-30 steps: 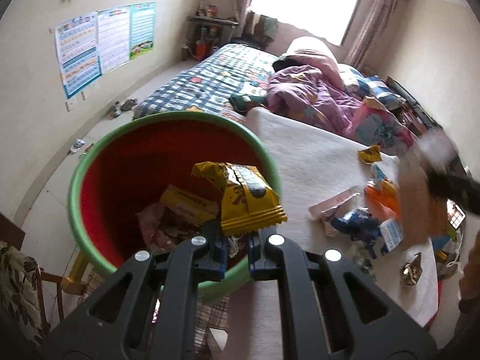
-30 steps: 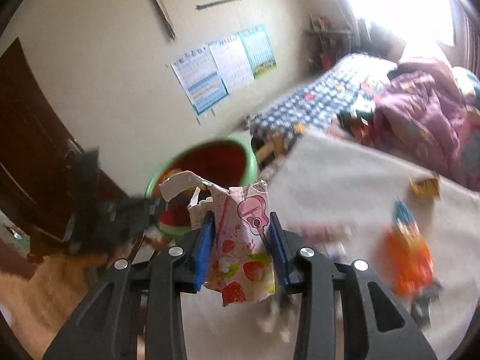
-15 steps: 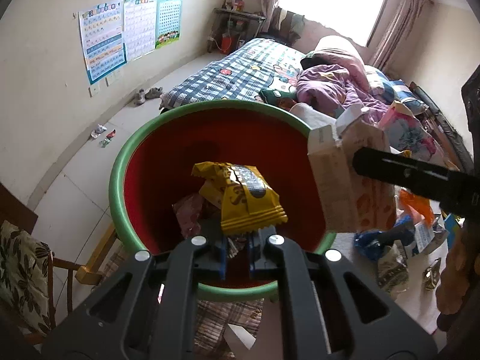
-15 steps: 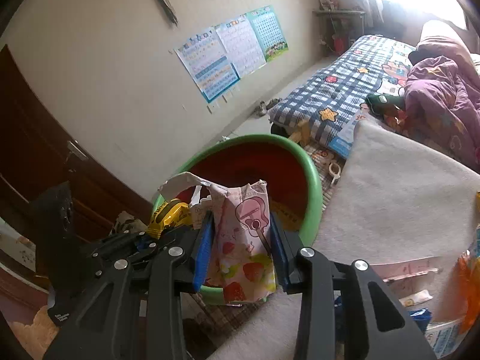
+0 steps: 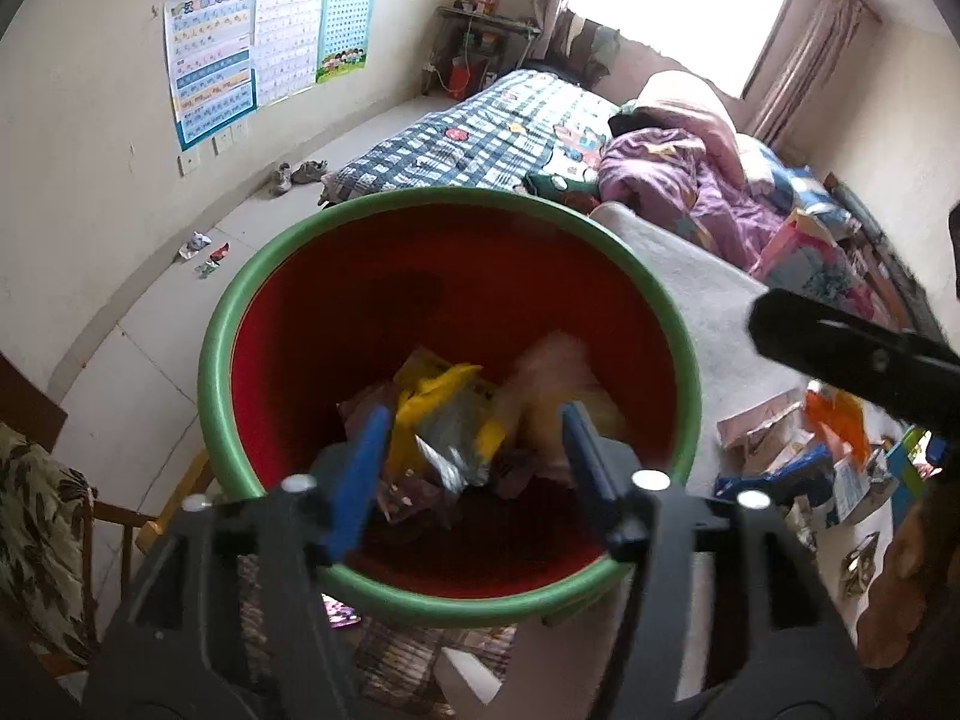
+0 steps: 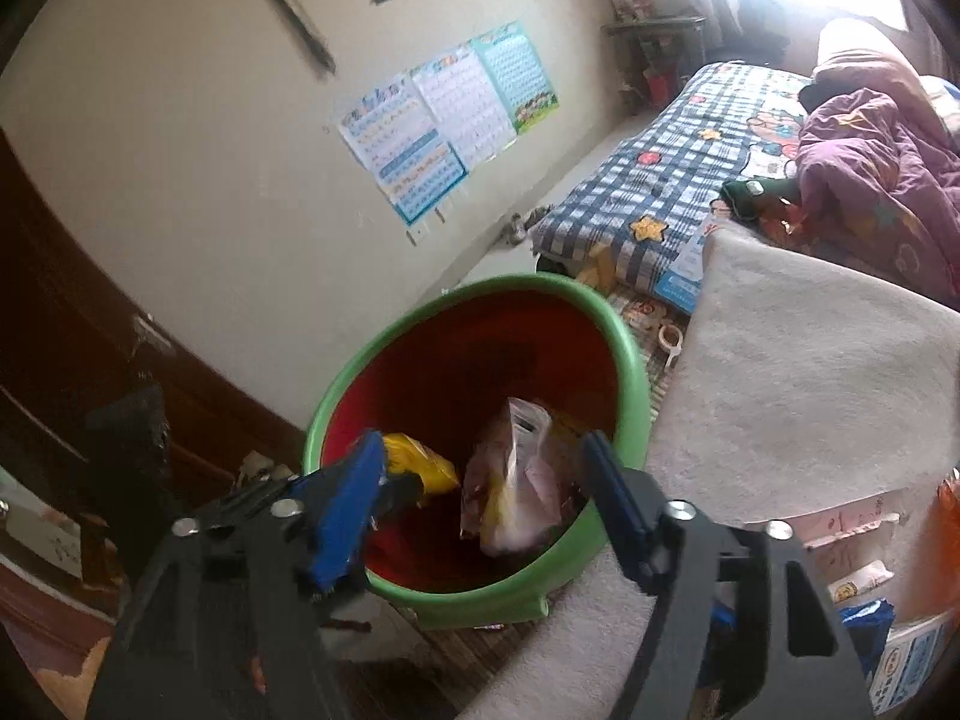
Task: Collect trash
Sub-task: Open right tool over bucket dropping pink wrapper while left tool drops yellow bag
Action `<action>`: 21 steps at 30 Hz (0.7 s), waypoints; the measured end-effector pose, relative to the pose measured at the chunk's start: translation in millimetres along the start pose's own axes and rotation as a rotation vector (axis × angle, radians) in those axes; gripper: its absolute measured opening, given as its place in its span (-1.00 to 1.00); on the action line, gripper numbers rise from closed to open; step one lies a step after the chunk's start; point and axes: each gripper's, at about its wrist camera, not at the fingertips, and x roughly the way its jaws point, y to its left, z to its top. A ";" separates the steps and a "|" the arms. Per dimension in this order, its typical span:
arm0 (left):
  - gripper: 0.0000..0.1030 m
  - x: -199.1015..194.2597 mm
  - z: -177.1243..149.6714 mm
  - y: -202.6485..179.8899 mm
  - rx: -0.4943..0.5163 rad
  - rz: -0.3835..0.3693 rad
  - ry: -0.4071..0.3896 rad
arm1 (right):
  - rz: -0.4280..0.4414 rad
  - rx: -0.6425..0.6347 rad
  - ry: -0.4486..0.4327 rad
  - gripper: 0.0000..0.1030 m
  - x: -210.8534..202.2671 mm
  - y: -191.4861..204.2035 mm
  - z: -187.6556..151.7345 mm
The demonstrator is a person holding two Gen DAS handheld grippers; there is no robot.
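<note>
A red bin with a green rim (image 5: 240, 300) (image 6: 630, 354) stands beside the table. My left gripper (image 5: 474, 450) is open above it. A yellow snack bag (image 5: 438, 396) (image 6: 420, 468) lies blurred inside the bin among other wrappers. My right gripper (image 6: 486, 480) is open over the bin's near rim. A pink strawberry-print wrapper (image 6: 516, 480) (image 5: 558, 372) is inside the bin between its fingers, free of both. Part of the right gripper (image 5: 852, 354) shows black at the right of the left wrist view.
A table with a white cloth (image 6: 810, 372) (image 5: 708, 300) is to the right of the bin, with several wrappers (image 5: 798, 450) on it. A bed with a checked cover (image 5: 480, 138) lies beyond. A wooden chair (image 5: 54, 534) is at the left.
Both grippers have opened over the bin. The yellow snack bag and the pink wrapper have dropped out of the fingers into the bin.
</note>
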 end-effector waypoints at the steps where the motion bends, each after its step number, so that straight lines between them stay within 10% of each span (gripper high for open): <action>1: 0.12 0.2 -0.1 -0.6 0.001 0.000 0.002 | 0.001 0.006 -0.002 0.32 -4.5 -2.1 -0.2; 21: 0.19 1.8 -19.5 -112.7 0.188 -0.190 0.065 | -0.318 0.322 -0.136 0.46 -151.5 -147.6 -98.4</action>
